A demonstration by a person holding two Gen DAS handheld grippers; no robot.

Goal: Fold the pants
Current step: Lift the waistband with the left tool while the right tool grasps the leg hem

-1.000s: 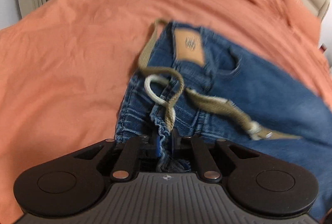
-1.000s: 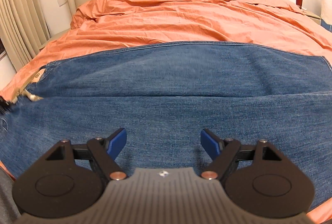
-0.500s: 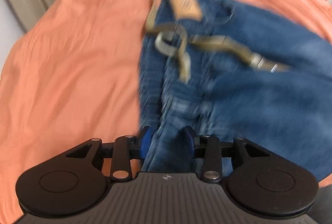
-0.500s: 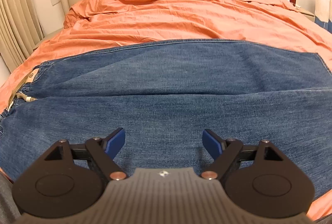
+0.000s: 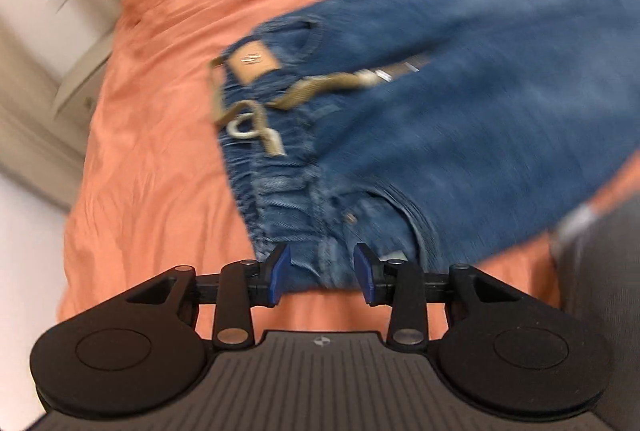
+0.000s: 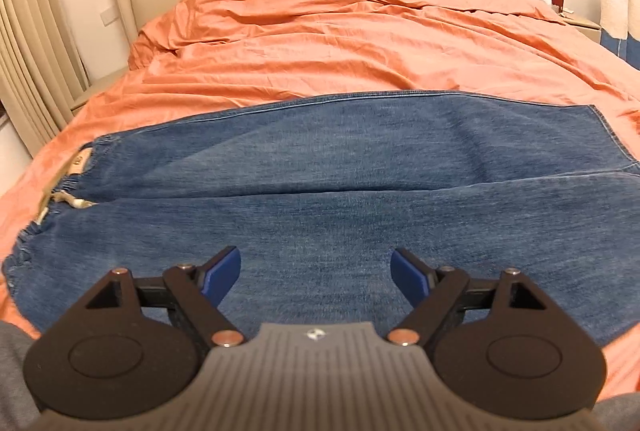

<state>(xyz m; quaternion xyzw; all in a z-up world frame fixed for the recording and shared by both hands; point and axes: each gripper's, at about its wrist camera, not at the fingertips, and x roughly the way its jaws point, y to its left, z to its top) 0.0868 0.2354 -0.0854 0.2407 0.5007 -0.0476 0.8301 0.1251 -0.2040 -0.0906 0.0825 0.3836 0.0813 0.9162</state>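
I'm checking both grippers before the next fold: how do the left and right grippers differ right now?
The left gripper has its jaws moderately apart, while the right gripper has them spread much wider. The left sits over the jeans' waistband end by the drawstring; the right hangs over the middle of the legs. Both are open, gripping nothing, with blue pads.

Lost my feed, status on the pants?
Left tongs open, empty, over waistband. Right tongs open, empty, above legs. Jeans flat on bed, unfolded. Nothing in the way.
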